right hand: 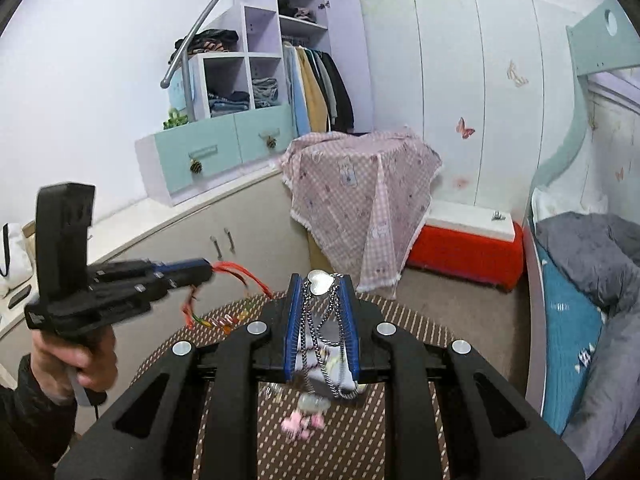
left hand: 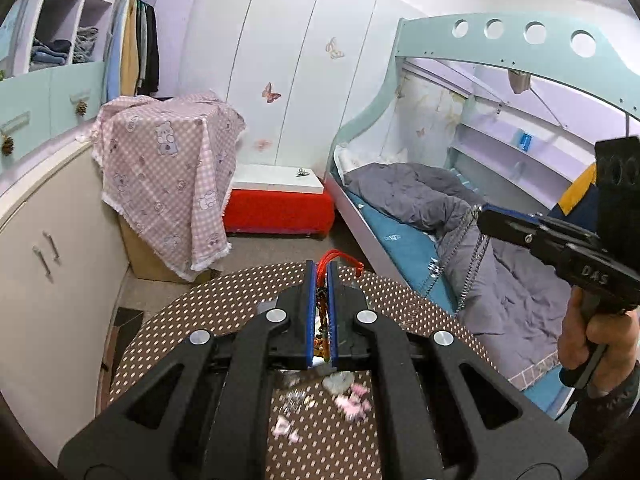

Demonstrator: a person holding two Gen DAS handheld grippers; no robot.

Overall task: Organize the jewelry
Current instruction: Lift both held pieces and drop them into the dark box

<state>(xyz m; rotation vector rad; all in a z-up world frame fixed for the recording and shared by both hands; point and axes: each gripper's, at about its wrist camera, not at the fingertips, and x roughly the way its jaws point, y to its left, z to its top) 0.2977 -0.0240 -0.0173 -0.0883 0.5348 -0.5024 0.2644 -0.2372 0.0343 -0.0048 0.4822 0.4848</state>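
Note:
My left gripper (left hand: 321,270) is shut on a red-cord bracelet (left hand: 338,259) with coloured beads, held above the round brown dotted table (left hand: 224,304). From the right wrist view the left gripper (right hand: 208,270) holds the bracelet (right hand: 240,276) dangling at left. My right gripper (right hand: 321,280) is shut on a silver chain necklace (right hand: 328,320) with a heart pendant (right hand: 319,281). In the left wrist view the right gripper (left hand: 482,216) shows at right with the chain (left hand: 468,264) hanging down. Pink and clear jewelry pieces (left hand: 348,396) lie on the table, also seen under the right gripper (right hand: 304,420).
A box under a pink checked cloth (left hand: 172,176) and a red-and-white chest (left hand: 278,200) stand beyond the table. A bunk bed with a grey duvet (left hand: 440,208) is at right. A beige cabinet (left hand: 52,240) is at left.

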